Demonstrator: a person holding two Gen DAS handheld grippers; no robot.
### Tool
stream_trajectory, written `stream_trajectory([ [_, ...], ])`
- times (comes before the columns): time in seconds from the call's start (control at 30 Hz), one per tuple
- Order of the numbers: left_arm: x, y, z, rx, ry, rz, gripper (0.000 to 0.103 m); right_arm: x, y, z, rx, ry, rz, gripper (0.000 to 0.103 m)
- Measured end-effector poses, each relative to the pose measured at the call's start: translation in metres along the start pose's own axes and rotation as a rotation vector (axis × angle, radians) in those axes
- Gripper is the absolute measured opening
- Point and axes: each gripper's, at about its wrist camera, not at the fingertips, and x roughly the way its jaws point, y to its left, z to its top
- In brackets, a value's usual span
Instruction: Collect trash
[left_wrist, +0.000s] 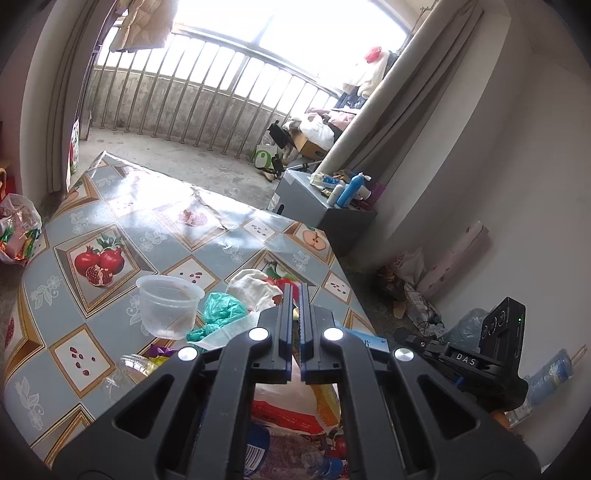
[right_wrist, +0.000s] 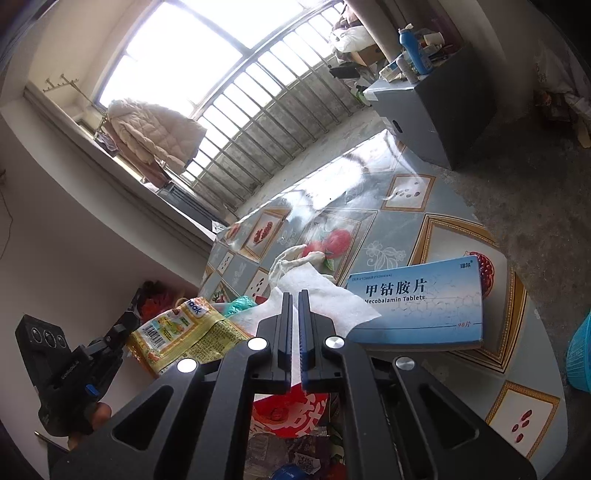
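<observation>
Fruit-patterned oilcloth covers the table (right_wrist: 399, 236), where the right gripper (right_wrist: 294, 295) pinches a white crumpled paper towel (right_wrist: 325, 299) beside a blue tablet box (right_wrist: 417, 310), while the left gripper (left_wrist: 294, 290) clamps a yellow snack wrapper (right_wrist: 181, 332).

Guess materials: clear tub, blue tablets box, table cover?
Clear tub: thin translucent plastic, cloudy walls, rolled rim. Tablets box: printed paperboard, matte, crisp folded edges. Table cover: probably glossy vinyl or oilcloth; it mirrors the window glare and shows a crease.
</observation>
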Motion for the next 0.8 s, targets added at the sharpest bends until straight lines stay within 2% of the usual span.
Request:
stream_trajectory([
  [0.17,-0.012,-0.011,0.003,0.018,-0.042,-0.023,0.000,-0.004,-0.008,-0.002,0.027,-0.001,0.004,0.003],
  [0.27,-0.016,-0.015,0.002,0.040,-0.067,-0.011,0.000,0.008,-0.023,-0.011,0.107,0.062,0.021,0.004],
  [0.37,-0.010,-0.012,-0.003,0.056,-0.057,0.023,0.000,0.026,-0.032,-0.019,0.158,0.122,0.023,0.006],
  [0.43,-0.005,-0.007,-0.008,0.049,-0.036,0.033,0.000,0.038,-0.035,-0.024,0.174,0.163,0.024,0.016],
  [0.47,-0.002,-0.004,-0.009,0.045,-0.030,0.037,0.000,0.044,-0.036,-0.026,0.187,0.177,0.017,0.028],
  [0.5,-0.001,-0.001,-0.010,0.043,-0.027,0.043,0.000,0.049,-0.038,-0.029,0.197,0.187,0.018,0.032],
  [0.67,0.004,0.009,-0.008,0.034,-0.024,0.060,0.000,0.077,-0.045,-0.033,0.233,0.239,0.003,0.032],
  [0.77,0.006,0.013,-0.006,0.033,-0.023,0.065,0.000,0.085,-0.042,-0.031,0.214,0.227,-0.003,0.032],
  [0.8,0.006,0.014,-0.005,0.031,-0.023,0.065,0.000,0.087,-0.039,-0.029,0.202,0.218,-0.012,0.026],
])
